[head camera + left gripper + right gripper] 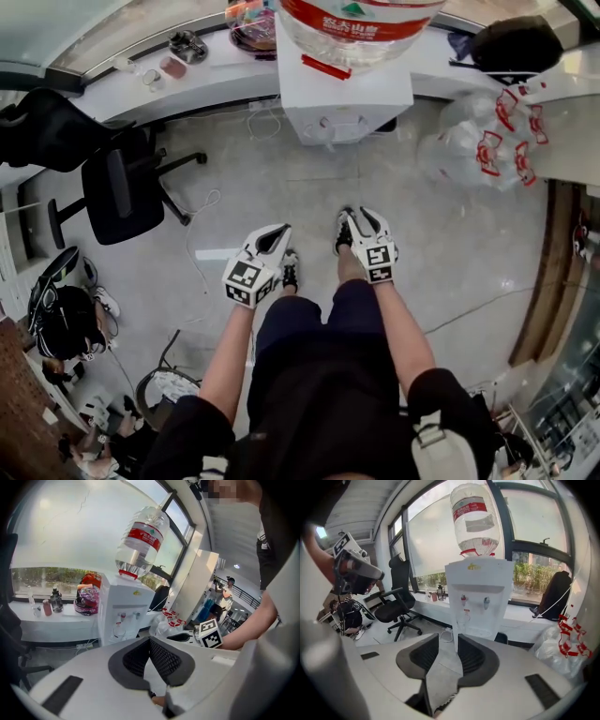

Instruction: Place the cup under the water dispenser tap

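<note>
A white water dispenser [347, 94] with an upturned bottle [356, 23] stands ahead against the window counter. In the right gripper view a clear cup [464, 620] sits on the dispenser [480, 592] tray below the red tap. The left gripper view shows the same cup [119, 631]. My left gripper [272, 234] hangs above the floor well short of the dispenser, and its pads [157, 656] meet at the tips with nothing held. My right gripper [361, 217] is beside it, with a gap between its pads [471, 656] and nothing in that gap.
A black office chair [122, 187] stands to the left, with a cable [202, 225] on the floor near it. Clear plastic bags [478, 145] lie right of the dispenser. Bottles and a bowl sit on the window counter [178, 66]. A wooden edge [548, 272] runs along the right.
</note>
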The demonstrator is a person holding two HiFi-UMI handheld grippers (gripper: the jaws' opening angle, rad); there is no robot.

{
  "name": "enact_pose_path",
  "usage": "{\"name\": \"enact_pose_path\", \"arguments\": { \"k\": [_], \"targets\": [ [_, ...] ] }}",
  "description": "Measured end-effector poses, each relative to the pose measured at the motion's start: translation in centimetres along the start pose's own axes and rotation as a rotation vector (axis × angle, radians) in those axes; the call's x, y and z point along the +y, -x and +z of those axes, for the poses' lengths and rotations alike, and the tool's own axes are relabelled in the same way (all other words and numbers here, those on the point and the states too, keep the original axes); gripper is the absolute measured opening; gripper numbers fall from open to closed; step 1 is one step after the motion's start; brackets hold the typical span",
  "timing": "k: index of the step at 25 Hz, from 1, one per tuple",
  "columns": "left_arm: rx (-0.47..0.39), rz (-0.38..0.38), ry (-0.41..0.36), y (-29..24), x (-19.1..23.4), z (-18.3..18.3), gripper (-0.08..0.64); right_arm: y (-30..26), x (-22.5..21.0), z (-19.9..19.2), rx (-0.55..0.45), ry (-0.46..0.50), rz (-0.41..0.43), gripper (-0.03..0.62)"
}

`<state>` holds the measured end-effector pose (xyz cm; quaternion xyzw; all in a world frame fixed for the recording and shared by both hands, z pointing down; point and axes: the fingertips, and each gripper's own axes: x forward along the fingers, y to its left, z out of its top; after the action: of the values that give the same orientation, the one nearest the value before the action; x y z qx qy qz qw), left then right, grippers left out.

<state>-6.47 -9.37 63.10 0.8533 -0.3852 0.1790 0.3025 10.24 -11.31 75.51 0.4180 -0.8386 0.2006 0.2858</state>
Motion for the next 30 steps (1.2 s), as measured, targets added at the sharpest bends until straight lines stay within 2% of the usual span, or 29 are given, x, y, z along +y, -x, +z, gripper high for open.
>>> {"name": "enact_pose_path", "arguments": {
  "k": [6,9,11,15,19,27,30],
  "targets": [
    [-0.044,-0.020,-0.034,0.7,-1.4,2.5,-0.002,5.4,-0.7,2.7,-0.008,0.043,-0.013,0.072],
    [-0.057,-0.034,-0.058,1.3,-2.3,3.1,-0.002,7.6,-0.5,3.0,-0.005,0.007,-0.032,0.026],
    [-0.065,-0.039,-0.071,2.2,-2.7,3.3,-0.002,8.7,0.7,3.5,-0.020,-0.012,-0.014,0.000],
    [-0.073,-0.065,-0.103,3.9,-3.9,4.0,-0.002,9.7,3.8,6.0,-0.061,0.031,0.067,-0.005],
    [-0.090,-0.094,-0.111,5.4,-5.7,3.8,-0.002,11.2,6.4,9.2,-0.089,0.104,0.109,-0.005],
    [-0.133,-0.122,-0.137,10.0,-7.7,3.9,-0.002,15.8,13.4,14.7,-0.186,0.216,0.139,-0.005],
    [-0.139,-0.130,-0.157,11.8,-7.6,4.2,-0.002,17.0,15.1,15.7,-0.213,0.238,0.122,-0.005]
  ]
}}
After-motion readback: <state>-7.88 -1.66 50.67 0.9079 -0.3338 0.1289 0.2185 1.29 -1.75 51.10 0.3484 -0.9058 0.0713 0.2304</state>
